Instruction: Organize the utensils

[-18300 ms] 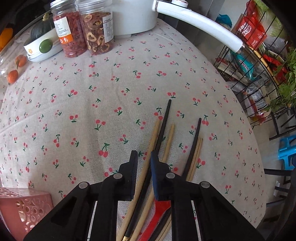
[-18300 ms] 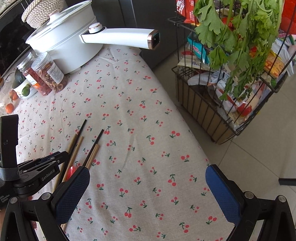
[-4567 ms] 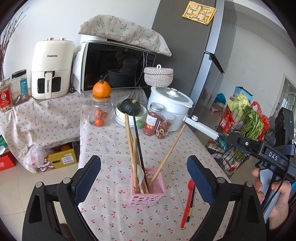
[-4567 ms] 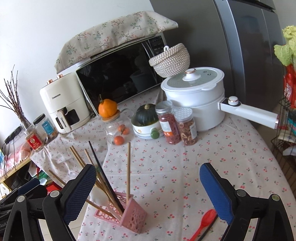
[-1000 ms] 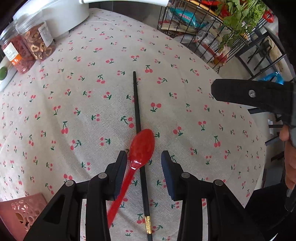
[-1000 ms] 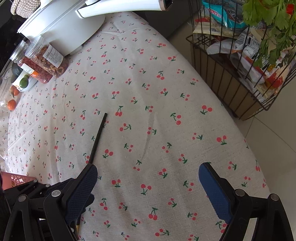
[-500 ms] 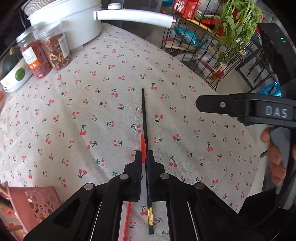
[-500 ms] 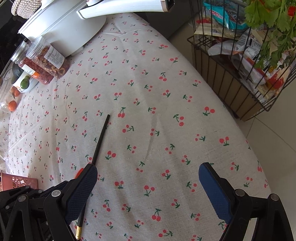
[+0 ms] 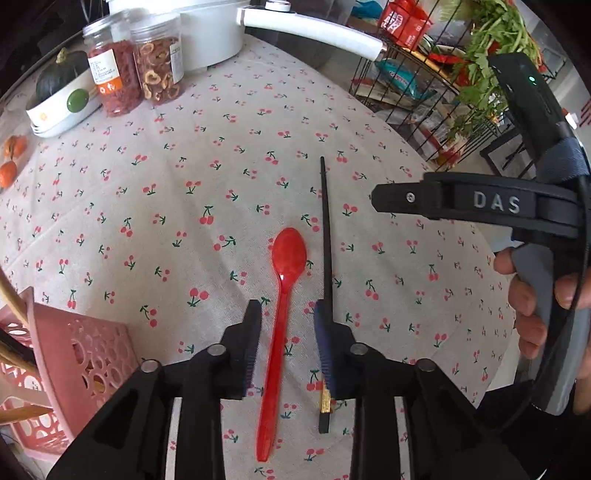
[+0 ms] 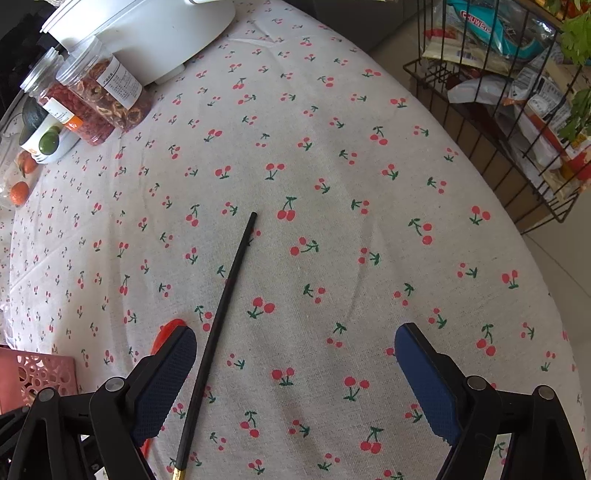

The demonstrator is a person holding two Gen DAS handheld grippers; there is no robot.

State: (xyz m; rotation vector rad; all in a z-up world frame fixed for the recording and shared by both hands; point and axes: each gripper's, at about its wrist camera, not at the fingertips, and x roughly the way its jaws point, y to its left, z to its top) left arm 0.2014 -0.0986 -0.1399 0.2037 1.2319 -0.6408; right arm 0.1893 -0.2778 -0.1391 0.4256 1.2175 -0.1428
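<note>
Tabletop (image 9: 229,122) under a cherry-print cloth is carrying everything; white pot (image 9: 207,33) and two jars (image 9: 136,77) are sitting far beyond the fingers.

Pink basket (image 9: 74,369) is standing just left of the left gripper (image 9: 286,332), already holding wooden chopsticks at its near edge.

Right gripper (image 10: 295,373) is hovering with fingers spread wide, pinching nothing. The black chopstick (image 10: 218,332) is lying on the cloth between them, nearer the left finger, its tip reaching out ahead.

Left gripper's fingers have just been opening and are standing half apart. The red spoon (image 9: 282,295) is lying flat between them, bowl ahead of the fingertips, handle running back under the gripper; no pad is pressing on it. In the left wrist view the chopstick is running along the outside of the right finger, gold band near its rear end.

Handling, as judgement: both pieces are looking light and stiff. The spoon is glossy plastic, likely slippery; a pinch across the narrow handle just behind the bowl should be steadiest. The chopstick is thin, smooth and lying flush on cloth, so it may roll or skid; taking it near mid-length should be limiting swing on the way to the basket.
</note>
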